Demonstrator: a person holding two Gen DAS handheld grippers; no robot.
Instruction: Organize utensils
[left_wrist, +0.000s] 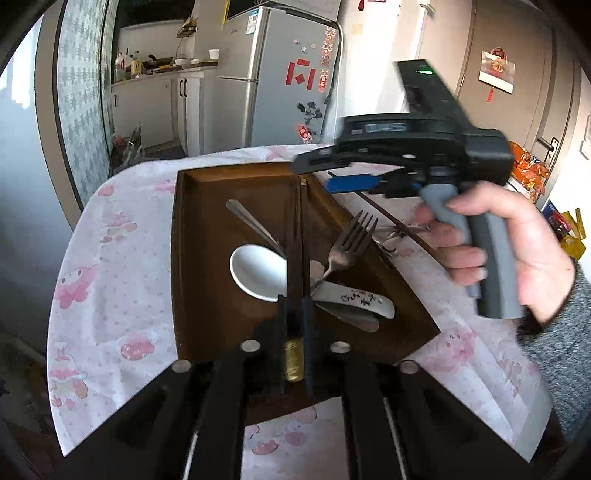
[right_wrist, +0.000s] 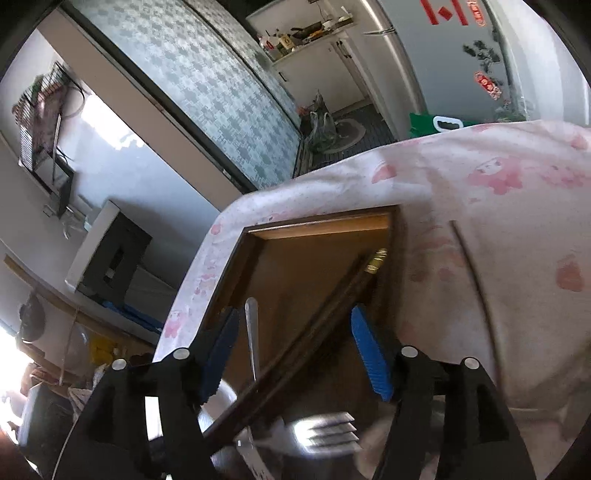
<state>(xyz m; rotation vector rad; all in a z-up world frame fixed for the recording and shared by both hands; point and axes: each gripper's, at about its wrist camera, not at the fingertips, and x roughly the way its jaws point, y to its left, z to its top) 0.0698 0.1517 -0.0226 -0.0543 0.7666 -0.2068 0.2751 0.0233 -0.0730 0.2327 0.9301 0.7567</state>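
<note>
A wooden tray (left_wrist: 195, 258) on the pink tablecloth holds a white ceramic spoon (left_wrist: 258, 273), a metal spoon (left_wrist: 251, 225), a fork (left_wrist: 351, 243) and a dark pair of chopsticks (left_wrist: 295, 236) with gold ends. The chopsticks lie lengthwise in the tray, reaching its far wall. My left gripper (left_wrist: 293, 298) stands narrowly open at their near gold end, one finger on each side. My right gripper (right_wrist: 295, 350) is wide open over the tray (right_wrist: 321, 225), with the chopsticks (right_wrist: 325, 314) running diagonally between its blue pads (right_wrist: 369, 354) untouched. The fork (right_wrist: 325, 432) is blurred below.
A thin brown stick (left_wrist: 399, 225) and a small metal piece (left_wrist: 391, 236) lie on the cloth right of the tray. A hand holds the right gripper (left_wrist: 332, 173) above the tray's far right corner. The table edge drops off at left; a fridge (left_wrist: 280, 74) stands behind.
</note>
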